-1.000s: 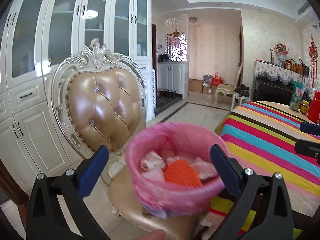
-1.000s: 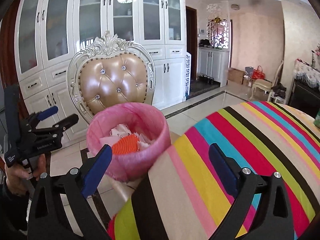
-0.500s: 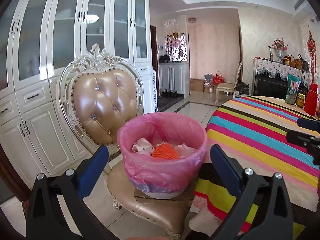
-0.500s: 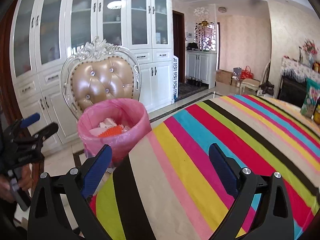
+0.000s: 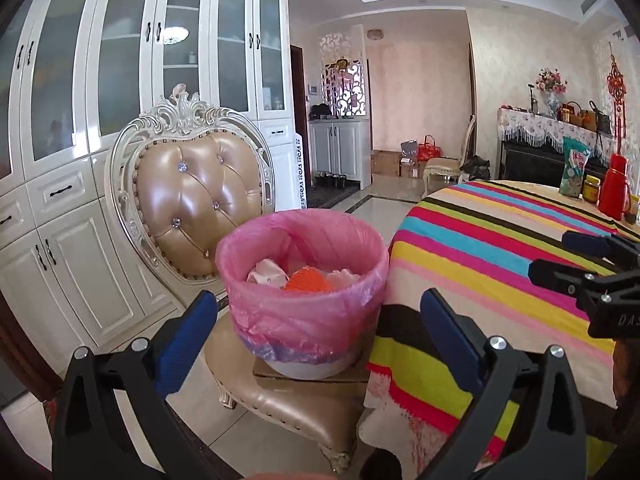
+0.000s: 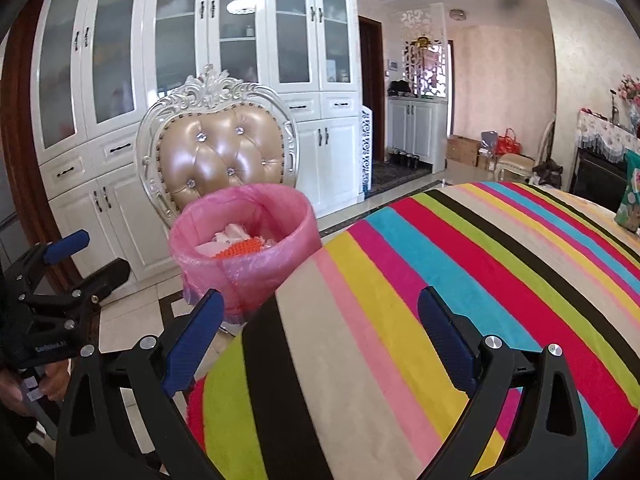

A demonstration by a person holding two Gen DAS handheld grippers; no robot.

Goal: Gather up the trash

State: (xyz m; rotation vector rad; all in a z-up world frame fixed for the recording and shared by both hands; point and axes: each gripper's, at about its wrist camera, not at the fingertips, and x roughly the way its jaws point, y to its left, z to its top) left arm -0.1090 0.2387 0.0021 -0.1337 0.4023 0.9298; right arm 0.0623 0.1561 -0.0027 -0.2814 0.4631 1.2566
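White cabinets [image 5: 120, 120] lined the far wall behind a tufted chair [image 5: 200, 200]. On its seat stood the bin [image 5: 304, 300], lined in pink and holding paper scraps and an orange ball [image 5: 308, 280], just left of the striped table [image 6: 440, 280]. Only the left view showed the bin's white base, and a red flask [image 5: 614, 188] at far right. Both the left gripper [image 5: 318, 330] and right gripper [image 6: 318, 336] had jaws spread wide, holding nothing.
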